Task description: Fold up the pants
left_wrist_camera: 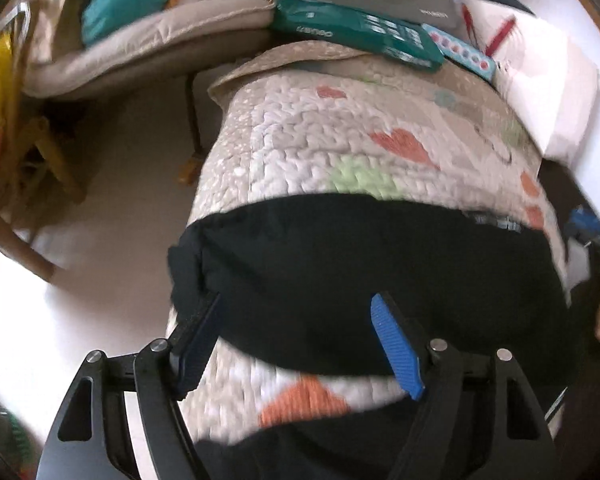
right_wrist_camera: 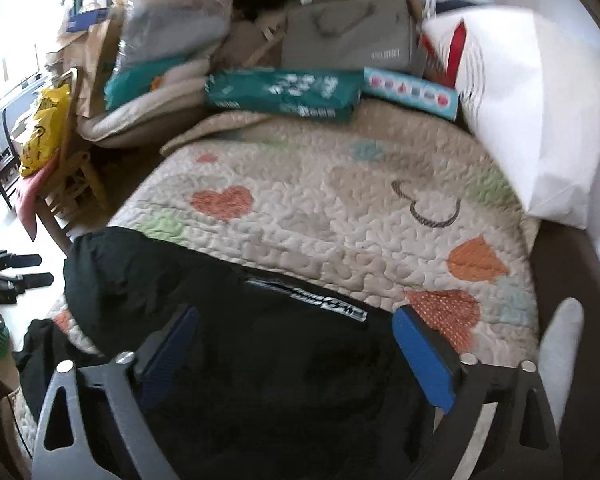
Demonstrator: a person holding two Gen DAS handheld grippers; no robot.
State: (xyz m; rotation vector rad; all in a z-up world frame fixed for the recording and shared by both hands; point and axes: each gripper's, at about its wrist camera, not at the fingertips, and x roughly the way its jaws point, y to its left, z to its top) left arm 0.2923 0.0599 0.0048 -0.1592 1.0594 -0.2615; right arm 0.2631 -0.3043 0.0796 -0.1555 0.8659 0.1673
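The black pants (right_wrist_camera: 228,320) lie across the near end of a quilted bedspread (right_wrist_camera: 340,208) patterned with orange hearts and green patches; they fill the lower middle of both views. In the right wrist view a small white printed logo on the dark cloth shows near the centre, and one rounded end of the pants bulges at the left edge of the quilt, toward the floor.

The left gripper (left_wrist_camera: 300,344) hangs over the pants in the lower part of its view. Its fingers (left_wrist_camera: 396,348) stand well apart, blue pads facing each other, with dark cloth behind and between them; the pads do not press on anything that I can make out, though the picture is blurred. The right gripper (right_wrist_camera: 300,356) is likewise spread wide at the bottom of its view, its blue-padded fingers (right_wrist_camera: 424,360) straddling the black fabric without clamping it.

At the far end of the bed, in the upper part of both views, lie a teal packet (right_wrist_camera: 284,94) and beside it a light blue box (right_wrist_camera: 412,94) with round coloured spots. Behind them stands a grey bag (right_wrist_camera: 352,40). A large white paper bag (right_wrist_camera: 540,120) with red marks leans at the upper right. At the upper left a beige cushion (left_wrist_camera: 148,44) sits on a chair, with a yellow bag (right_wrist_camera: 46,128) farther left.
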